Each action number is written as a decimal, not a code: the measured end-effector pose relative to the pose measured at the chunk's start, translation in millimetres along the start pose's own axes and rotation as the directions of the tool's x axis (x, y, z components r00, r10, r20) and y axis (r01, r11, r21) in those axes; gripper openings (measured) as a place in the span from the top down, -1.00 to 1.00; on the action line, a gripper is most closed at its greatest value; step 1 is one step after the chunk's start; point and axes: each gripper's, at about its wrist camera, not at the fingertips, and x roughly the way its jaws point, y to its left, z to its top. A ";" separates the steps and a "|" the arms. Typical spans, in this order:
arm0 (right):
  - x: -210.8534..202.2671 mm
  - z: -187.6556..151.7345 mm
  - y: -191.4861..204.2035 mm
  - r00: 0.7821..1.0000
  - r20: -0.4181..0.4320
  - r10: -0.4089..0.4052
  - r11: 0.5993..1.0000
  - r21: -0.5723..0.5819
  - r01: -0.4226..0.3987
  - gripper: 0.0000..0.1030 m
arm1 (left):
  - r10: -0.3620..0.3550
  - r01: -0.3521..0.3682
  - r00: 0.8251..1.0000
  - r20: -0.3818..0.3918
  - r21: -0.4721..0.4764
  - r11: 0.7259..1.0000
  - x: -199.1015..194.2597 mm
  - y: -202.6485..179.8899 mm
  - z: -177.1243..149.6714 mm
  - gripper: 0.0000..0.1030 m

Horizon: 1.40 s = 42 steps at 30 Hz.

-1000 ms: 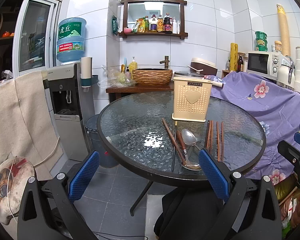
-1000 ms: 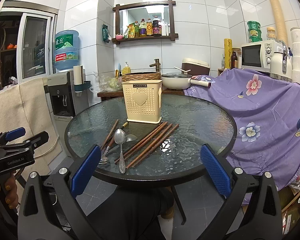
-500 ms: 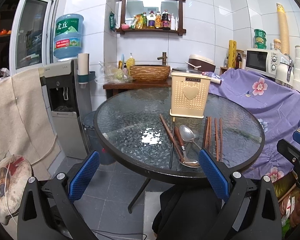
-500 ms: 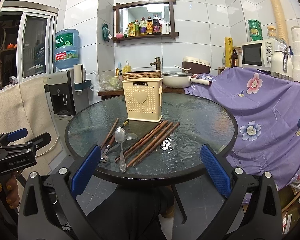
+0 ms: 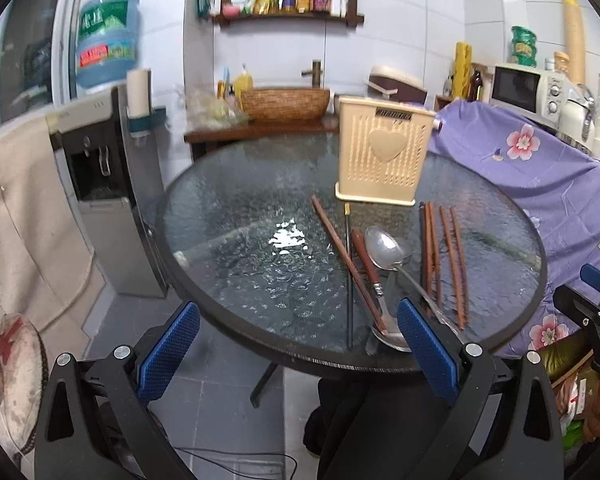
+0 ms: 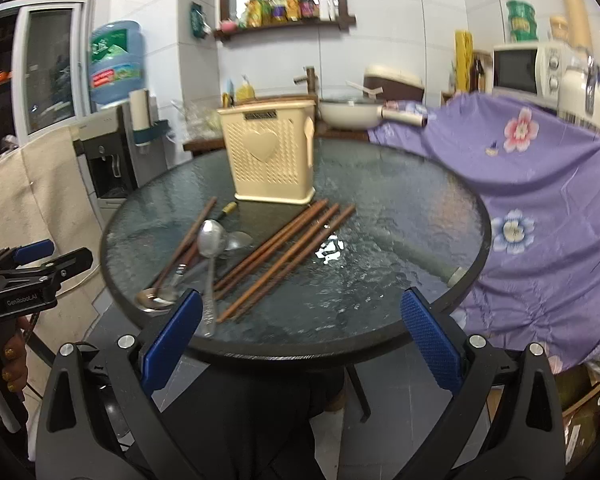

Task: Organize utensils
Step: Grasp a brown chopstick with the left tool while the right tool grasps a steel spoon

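A cream utensil holder (image 5: 382,160) (image 6: 270,160) with a heart on its front stands upright on the round glass table (image 5: 236,232) (image 6: 380,240). In front of it lie several brown chopsticks (image 5: 444,256) (image 6: 288,252), two metal spoons (image 5: 386,246) (image 6: 211,240) and one loose chopstick (image 5: 342,256). My left gripper (image 5: 296,352) is open and empty, just short of the table's near edge. My right gripper (image 6: 300,340) is open and empty at the near edge, its left pad close to a spoon handle.
A water dispenser (image 5: 100,184) stands left of the table. A purple flowered cloth (image 6: 540,184) covers furniture on the right. A wooden counter with a woven basin (image 5: 284,102) and a pan (image 6: 352,114) is behind. A person's dark-clothed legs are below.
Both grippers have moved forward towards the table, so the utensils and holder look larger and nearer. Both stay open. Nothing on the table has moved.
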 end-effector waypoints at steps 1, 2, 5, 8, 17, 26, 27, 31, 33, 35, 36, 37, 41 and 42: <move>5.2 3.3 -3.2 1.000 -0.010 0.003 1.000 0.004 -0.003 -0.88 | -0.007 0.007 1.000 -0.016 -0.014 1.000 8.0 3.0 3.7 -0.84; 13.5 8.6 -6.3 1.000 -0.027 0.004 1.000 0.006 -0.004 -0.88 | -0.012 0.011 0.999 -0.029 -0.024 1.000 14.8 5.5 6.8 -0.81; 32.1 19.6 -8.8 0.998 -0.056 0.005 1.000 0.000 -0.005 -0.81 | -0.016 0.014 0.998 -0.064 -0.039 0.999 34.1 11.7 16.2 -0.67; 50.2 29.5 -9.6 0.995 -0.086 0.056 0.998 0.012 -0.055 -0.66 | -0.020 0.016 0.996 -0.091 -0.040 0.999 50.3 15.1 24.8 -0.55; 91.2 51.4 11.1 0.979 -0.148 0.139 0.989 -0.021 -0.144 -0.61 | -0.067 0.059 0.980 -0.185 -0.051 0.997 97.8 17.0 45.6 -0.28; 124.1 54.2 74.2 0.952 -0.217 0.214 0.948 -0.189 -0.257 -0.45 | -0.082 0.070 0.965 -0.250 -0.057 0.996 138.7 21.3 70.2 -0.11; 127.1 53.2 77.5 0.950 -0.226 0.216 0.945 -0.198 -0.261 -0.39 | -0.089 0.076 0.960 -0.267 -0.058 0.995 145.3 20.4 72.7 -0.07; 140.4 55.0 83.6 0.941 -0.254 0.225 0.940 -0.197 -0.278 -0.36 | -0.135 0.113 0.944 -0.301 -0.087 0.990 162.1 18.4 83.5 -0.03; 143.6 55.5 84.0 0.938 -0.261 0.230 0.941 -0.187 -0.282 -0.36 | -0.132 0.112 0.942 -0.310 -0.079 0.990 171.7 13.0 89.9 -0.03; 145.2 55.2 85.4 0.936 -0.265 0.231 0.940 -0.188 -0.285 -0.36 | -0.136 0.116 0.938 -0.319 -0.079 0.990 180.2 8.9 95.7 -0.02; 145.8 55.1 86.9 0.936 -0.266 0.229 0.939 -0.195 -0.285 -0.36 | -0.129 0.110 0.937 -0.323 -0.078 0.991 186.3 7.1 99.8 0.01; 146.4 55.0 88.3 0.937 -0.267 0.226 0.938 -0.199 -0.283 -0.36 | -0.120 0.101 0.938 -0.324 -0.074 0.992 190.3 6.3 102.3 0.04; 148.5 56.4 88.7 0.935 -0.272 0.226 0.937 -0.201 -0.285 -0.36 | -0.087 0.067 0.934 -0.347 -0.070 0.995 208.2 4.9 110.1 0.12; 148.9 56.7 88.7 0.936 -0.271 0.224 0.937 -0.203 -0.283 -0.36 | -0.089 0.068 0.931 -0.354 -0.070 0.995 211.5 4.5 111.3 0.13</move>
